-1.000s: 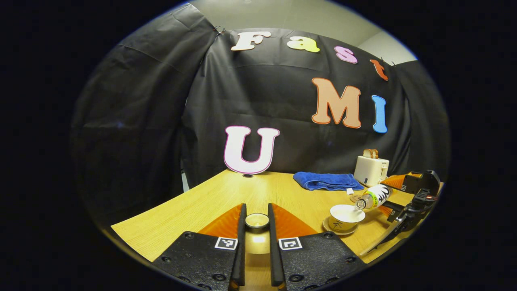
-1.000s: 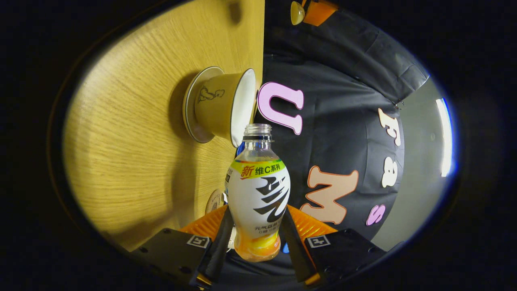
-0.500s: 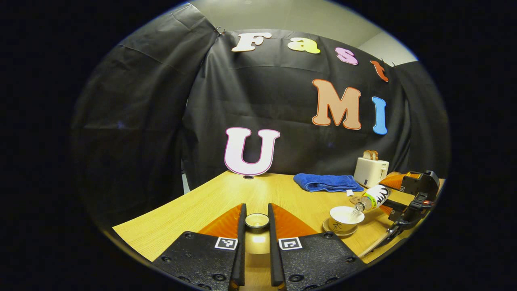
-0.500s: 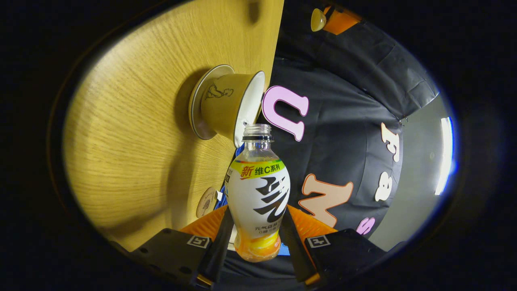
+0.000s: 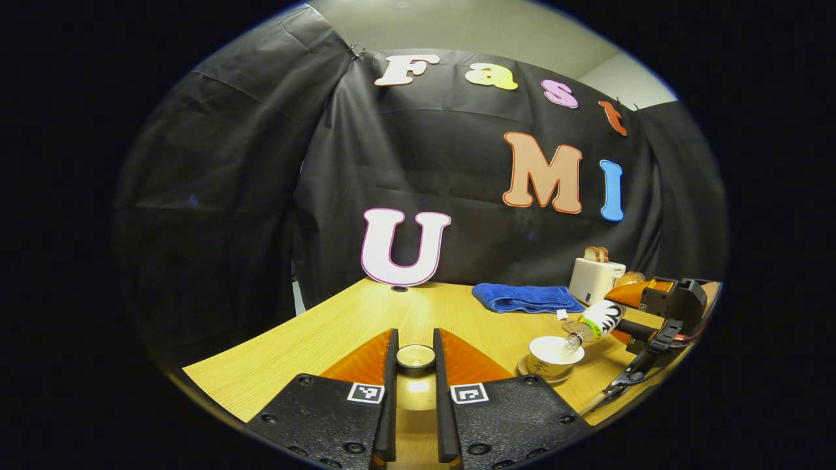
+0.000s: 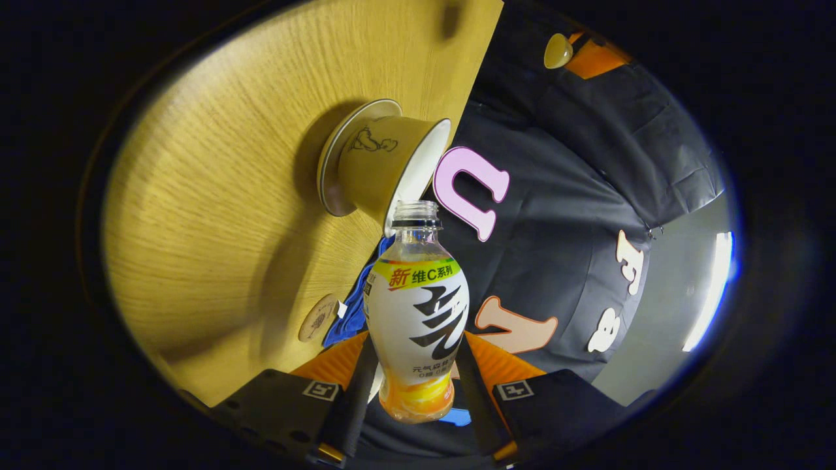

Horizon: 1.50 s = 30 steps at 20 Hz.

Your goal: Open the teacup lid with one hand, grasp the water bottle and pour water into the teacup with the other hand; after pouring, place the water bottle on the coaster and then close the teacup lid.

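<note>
Right gripper (image 6: 411, 391) clamps tipped water bottle (image 6: 418, 313) over teacup (image 6: 379, 173); left gripper (image 5: 415, 391) seemingly grips lid (image 5: 415, 356)

Left gripper (image 5: 416, 391): black textured housing plates, round screws along the lower edge, one square black-and-white marker tag on each plate, ribbed orange panels at 12 o'clock of the plates.

Right gripper (image 6: 413, 391): same black plates, marker tags, orange ribbed panels; a dark cable trails beneath its body.
</note>
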Each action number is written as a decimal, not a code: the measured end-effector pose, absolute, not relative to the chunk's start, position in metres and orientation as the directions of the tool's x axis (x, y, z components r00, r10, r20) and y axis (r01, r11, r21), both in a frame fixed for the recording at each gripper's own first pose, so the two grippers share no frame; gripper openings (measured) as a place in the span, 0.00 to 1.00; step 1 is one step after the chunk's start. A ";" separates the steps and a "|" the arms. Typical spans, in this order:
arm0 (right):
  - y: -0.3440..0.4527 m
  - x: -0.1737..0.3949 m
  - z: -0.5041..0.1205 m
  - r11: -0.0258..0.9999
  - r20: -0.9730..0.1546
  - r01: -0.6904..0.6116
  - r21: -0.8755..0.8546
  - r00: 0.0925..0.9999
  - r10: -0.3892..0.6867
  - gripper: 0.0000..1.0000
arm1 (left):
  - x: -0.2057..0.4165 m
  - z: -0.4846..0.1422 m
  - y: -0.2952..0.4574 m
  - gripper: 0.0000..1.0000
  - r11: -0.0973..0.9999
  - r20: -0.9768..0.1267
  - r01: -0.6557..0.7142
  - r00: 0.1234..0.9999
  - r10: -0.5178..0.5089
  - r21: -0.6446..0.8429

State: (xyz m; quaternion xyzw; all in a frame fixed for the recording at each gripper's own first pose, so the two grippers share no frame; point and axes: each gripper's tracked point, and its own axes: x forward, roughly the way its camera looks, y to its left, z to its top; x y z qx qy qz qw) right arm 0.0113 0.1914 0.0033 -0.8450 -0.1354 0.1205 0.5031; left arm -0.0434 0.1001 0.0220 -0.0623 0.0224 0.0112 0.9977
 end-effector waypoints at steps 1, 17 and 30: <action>0.191 0.012 0.004 -0.463 -0.065 0.112 -0.879 0.934 0.350 0.72 | -0.044 0.022 0.099 0.22 0.992 -0.047 -0.023 0.999 0.018 -0.124; 0.202 0.006 0.012 -0.512 -0.065 0.150 -0.846 0.924 0.378 0.72 | -0.045 0.024 0.095 0.22 0.992 -0.046 -0.010 0.999 0.005 -0.127; 0.185 0.003 -0.015 -0.056 -0.158 -0.148 -0.987 0.949 0.273 0.72 | -0.048 0.030 0.085 0.22 0.996 -0.029 0.002 1.000 -0.004 -0.091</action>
